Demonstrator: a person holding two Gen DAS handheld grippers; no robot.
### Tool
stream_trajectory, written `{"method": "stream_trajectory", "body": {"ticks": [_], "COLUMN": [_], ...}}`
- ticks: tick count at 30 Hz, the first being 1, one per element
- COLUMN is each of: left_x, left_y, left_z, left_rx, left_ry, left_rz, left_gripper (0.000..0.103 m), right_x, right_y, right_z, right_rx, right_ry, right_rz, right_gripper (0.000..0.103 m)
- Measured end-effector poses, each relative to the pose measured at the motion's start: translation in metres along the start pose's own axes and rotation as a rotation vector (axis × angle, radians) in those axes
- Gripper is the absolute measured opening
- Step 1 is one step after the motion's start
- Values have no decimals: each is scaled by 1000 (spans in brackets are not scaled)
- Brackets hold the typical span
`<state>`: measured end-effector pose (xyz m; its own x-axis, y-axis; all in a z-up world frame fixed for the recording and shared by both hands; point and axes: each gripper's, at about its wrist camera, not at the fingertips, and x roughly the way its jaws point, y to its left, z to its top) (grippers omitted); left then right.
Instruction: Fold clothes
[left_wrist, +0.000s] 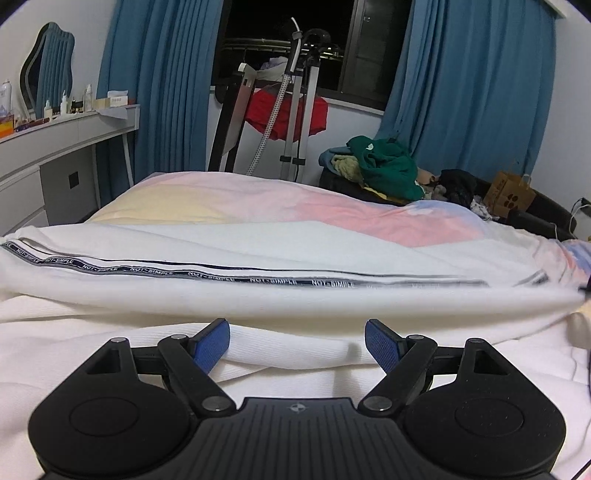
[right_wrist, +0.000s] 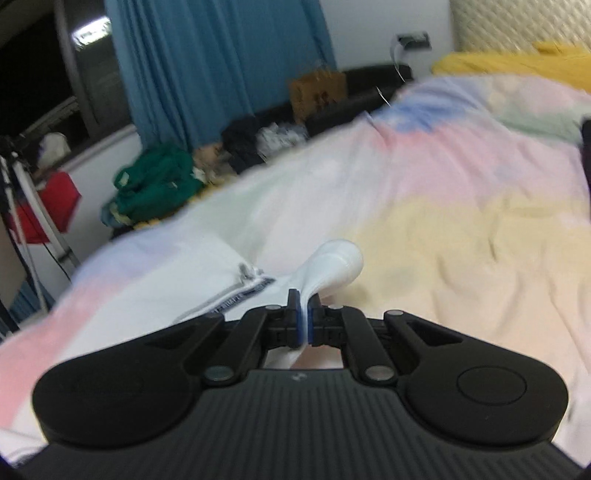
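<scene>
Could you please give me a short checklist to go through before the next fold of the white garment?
1. Right gripper has a firm pinch on the white garment: ok, jaws shut on a bunched edge.
2. Left gripper has hold of cloth: not ok, jaws open, fabric lies between them ungripped.
3. Garment lies flat on the bedspread: cannot tell, right view is blurred.
4. Printed trim tape runs straight along the fold: ok.
5. Green clothes pile is clear of the garment: ok.
</scene>
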<state>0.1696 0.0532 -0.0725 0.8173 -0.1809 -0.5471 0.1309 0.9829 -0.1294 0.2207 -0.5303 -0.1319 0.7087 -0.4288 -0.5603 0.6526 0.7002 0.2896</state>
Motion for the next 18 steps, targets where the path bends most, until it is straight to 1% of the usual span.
{"method": "stream_trajectory", "body": {"ticks": [2, 5, 7, 10, 12, 13, 14, 15, 17, 18], "left_x": [-3, -6, -10, -17, -22, -25, -27, -31, -39, -43], "left_y": [-1, -1, -1, -1, -2, -2, -2, -1, -1, 0], "left_z": [0, 1, 2, 4, 5, 5, 5, 3, 0, -2], "left_rx": [12, 19, 16, 12, 9, 11, 14, 15, 13, 12], "left_ry": [-4, -4, -5, -7, -8, -6, -4, 0, 13, 22], "left_rz": [4, 4, 3, 1, 0, 3, 7, 12, 21, 22], "left_gripper": [82, 82, 82, 82, 83, 83, 83, 83, 83, 83], "right_x": [6, 2, -14, -47, -74, -86, -98, -107, -119, -125], "right_y": [-7, -8, -7, -9, -10, -12, -13, -16, -25, -30], "right_z": [-11, -17, -14, -11, -18, -23, -29, -33, -34, -35], "right_rx": [14, 36, 62, 130, 156, 159, 149, 134, 140, 147], "right_ry": [35, 39, 5, -11, -25, -27, -20, -6, 18, 29], "right_rz": [-9, -10, -7, -5, -2, -1, -7, -17, -35, -44], "right_gripper": [6, 9, 10, 10, 10, 12, 18, 21, 42, 47]}}
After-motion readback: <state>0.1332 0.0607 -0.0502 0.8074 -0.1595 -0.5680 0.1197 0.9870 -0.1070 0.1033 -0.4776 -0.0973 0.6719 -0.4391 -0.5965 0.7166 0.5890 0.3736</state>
